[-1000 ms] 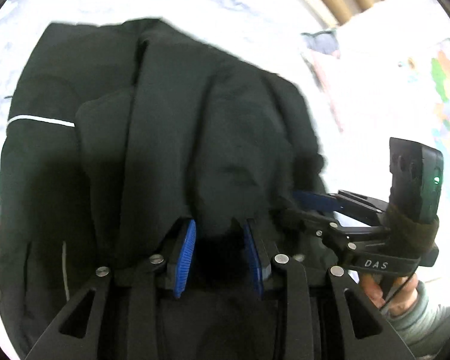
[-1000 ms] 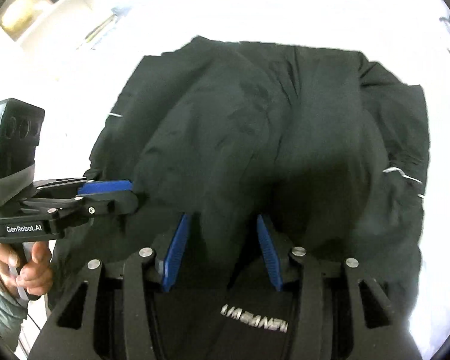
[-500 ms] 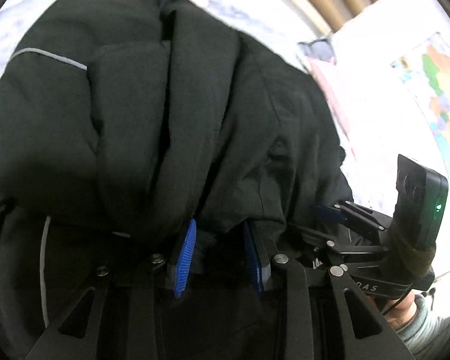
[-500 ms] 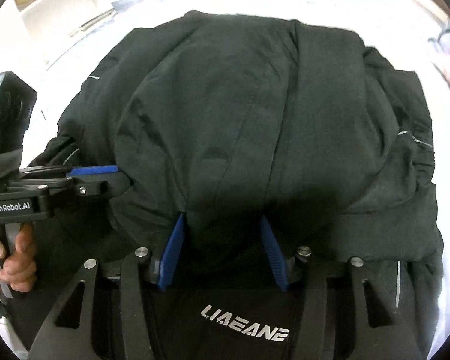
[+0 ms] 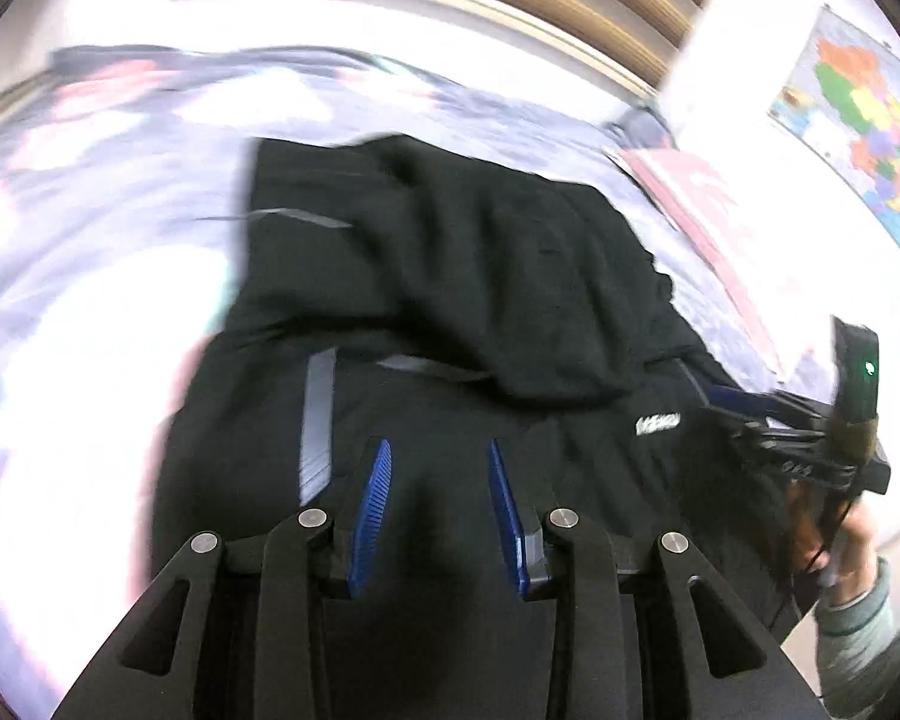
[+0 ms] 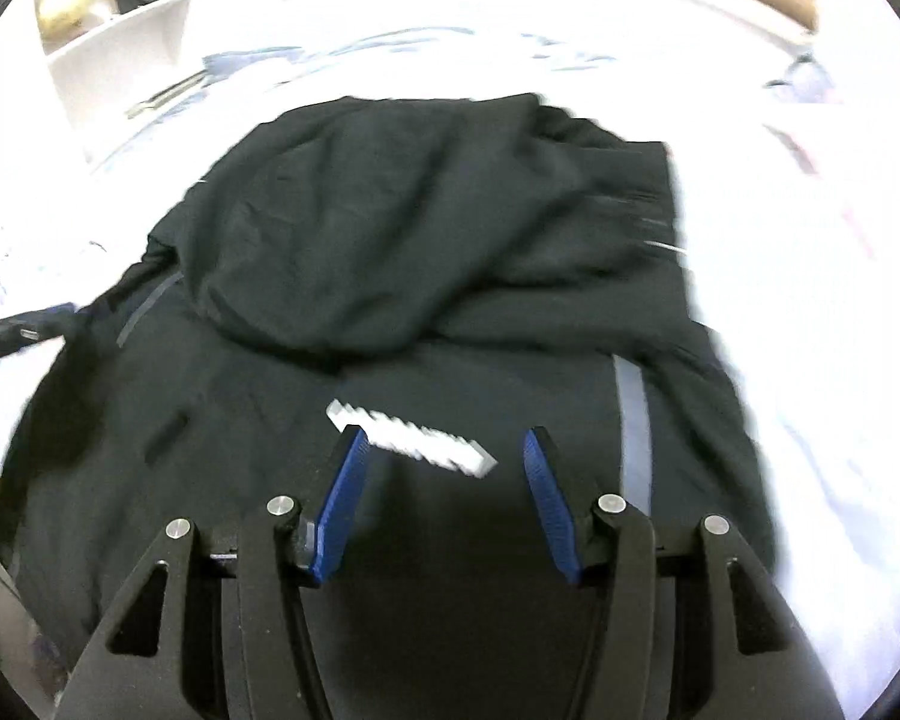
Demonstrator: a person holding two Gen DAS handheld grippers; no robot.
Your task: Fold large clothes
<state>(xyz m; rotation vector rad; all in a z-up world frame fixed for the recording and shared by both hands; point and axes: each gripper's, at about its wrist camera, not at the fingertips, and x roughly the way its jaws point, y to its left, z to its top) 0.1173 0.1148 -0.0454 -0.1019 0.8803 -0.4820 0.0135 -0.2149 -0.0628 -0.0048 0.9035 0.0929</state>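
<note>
While both grippers hover just above it, the black jacket (image 5: 450, 312) lies on the pale bedspread (image 5: 90, 300), its upper part folded down over the lower part. The left gripper (image 5: 438, 504) has its blue fingers (image 5: 371, 516) spread apart with nothing between them. The right gripper (image 6: 444, 498) is likewise spread and empty, above the white logo (image 6: 411, 438).
</note>
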